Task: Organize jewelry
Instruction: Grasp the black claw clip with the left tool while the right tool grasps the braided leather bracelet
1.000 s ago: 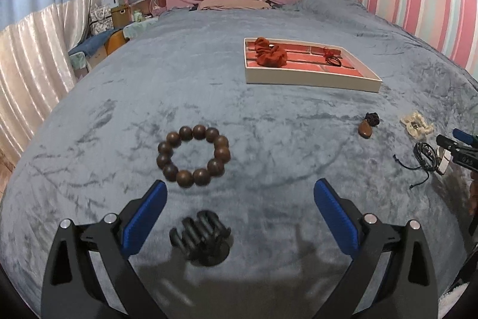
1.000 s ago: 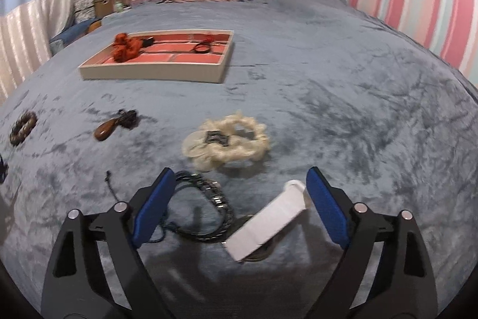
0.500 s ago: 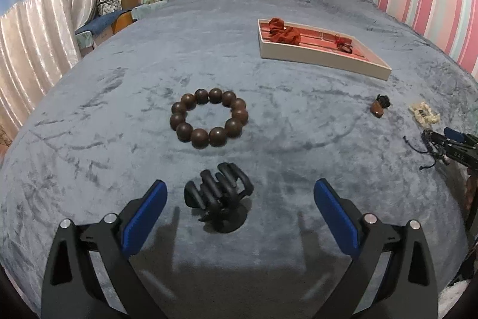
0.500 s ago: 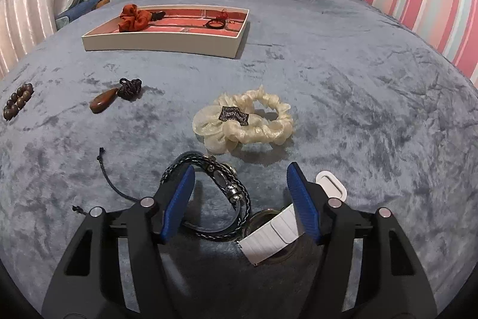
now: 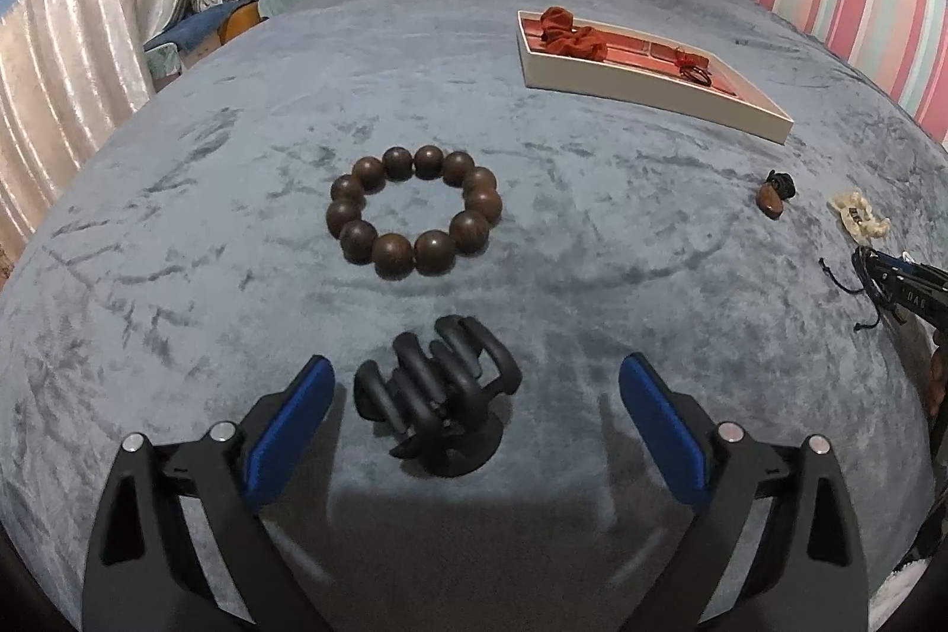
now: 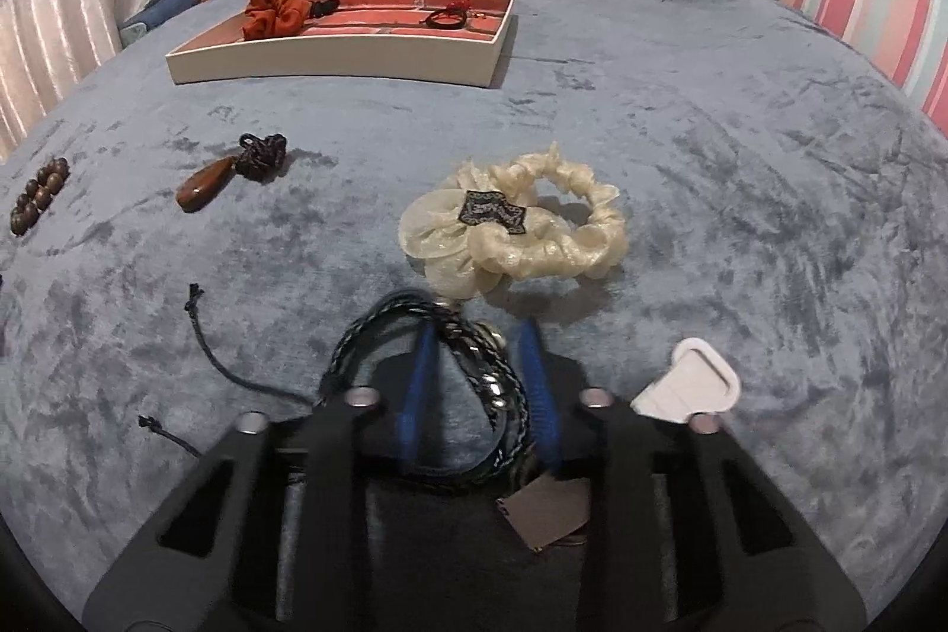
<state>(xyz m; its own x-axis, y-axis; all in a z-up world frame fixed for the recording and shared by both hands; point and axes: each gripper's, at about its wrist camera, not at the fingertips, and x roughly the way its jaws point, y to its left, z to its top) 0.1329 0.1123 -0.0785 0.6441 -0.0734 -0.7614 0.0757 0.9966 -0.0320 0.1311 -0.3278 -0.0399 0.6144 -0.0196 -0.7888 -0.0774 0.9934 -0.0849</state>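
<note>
Around the braided bracelet (image 6: 474, 365), right tool (image 6: 480, 395) now closed.

Glossy wooden bead bracelet (image 5: 413, 211) on plush velvety bedspread (image 5: 237, 229)

My left claw (image 5: 474, 422) is wide open with the black hair clip (image 5: 437, 402) sitting between its fingers. Past the clip lies the bead bracelet (image 5: 413, 211). To the right of both, the bed (image 5: 592, 229) is bare all the way to the tray (image 5: 646, 90).
</note>
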